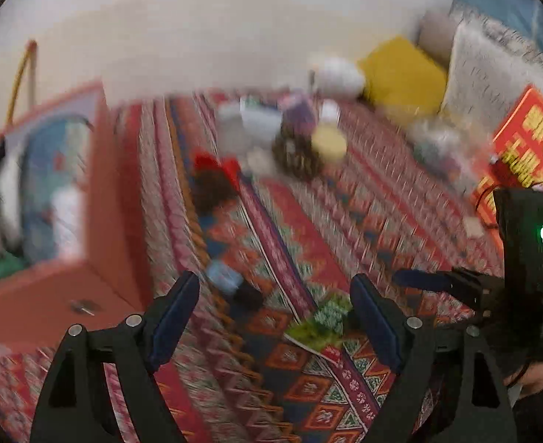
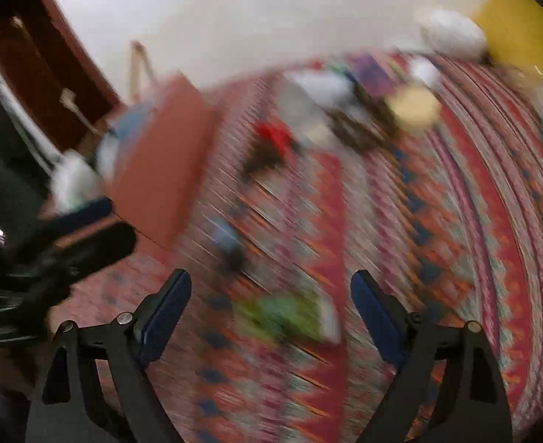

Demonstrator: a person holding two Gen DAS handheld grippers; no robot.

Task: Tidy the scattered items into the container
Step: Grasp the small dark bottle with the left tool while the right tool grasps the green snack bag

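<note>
Both frames smeared by motion. Left gripper [image 1: 275, 317] jaws wide apart, nothing between the pads; right gripper [image 2: 271, 313] the same. Green packet [image 1: 321, 323] lies on the patterned rug [image 1: 382, 221] just inside the left gripper's right jaw; in the right view the packet [image 2: 290, 317] sits between the jaws, flat. Blue-and-black item [image 1: 231, 284] just beyond the left jaw. Best taken slowly: settle first, straddle the packet's edges, close only once pads flank it. Red box [image 1: 98, 192] off to the left, open, holding what looks like a white bottle and blue things; contents uncertain. More clutter [image 1: 301, 140] farther ahead.
</note>
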